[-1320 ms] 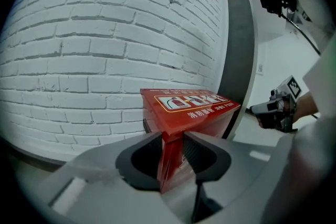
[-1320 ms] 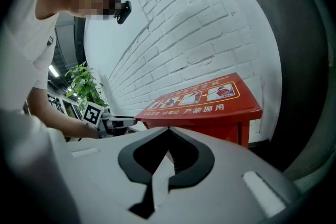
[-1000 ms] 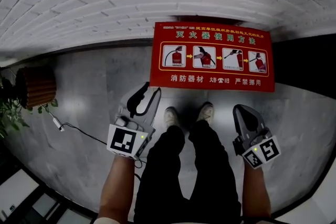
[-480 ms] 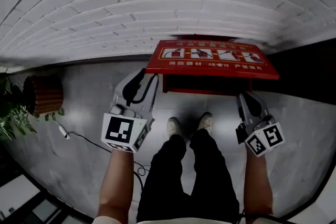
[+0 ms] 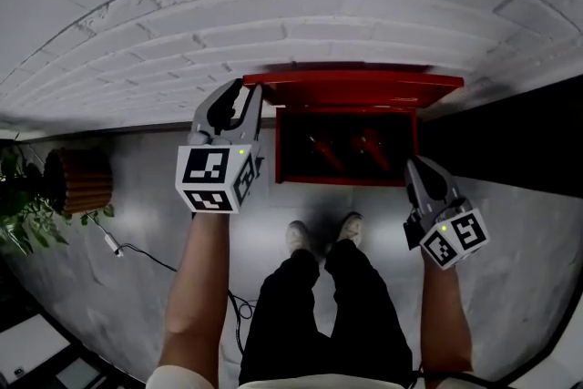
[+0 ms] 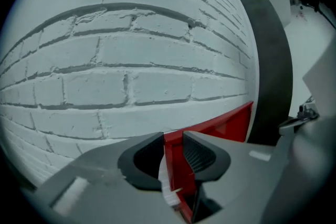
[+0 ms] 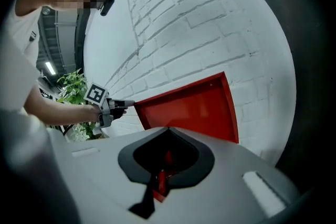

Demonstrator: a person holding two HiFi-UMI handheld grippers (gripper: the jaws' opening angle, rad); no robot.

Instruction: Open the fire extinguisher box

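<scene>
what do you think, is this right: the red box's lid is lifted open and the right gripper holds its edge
Wrong gripper. The left gripper holds the lid by its edge: the left gripper view shows the red edge between its closing jaws. The right gripper hangs by the front corner of the box, off the lid. The lid is lifted open, as said.

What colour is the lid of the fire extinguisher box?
Red. The lid shows best in the right gripper view.
</scene>
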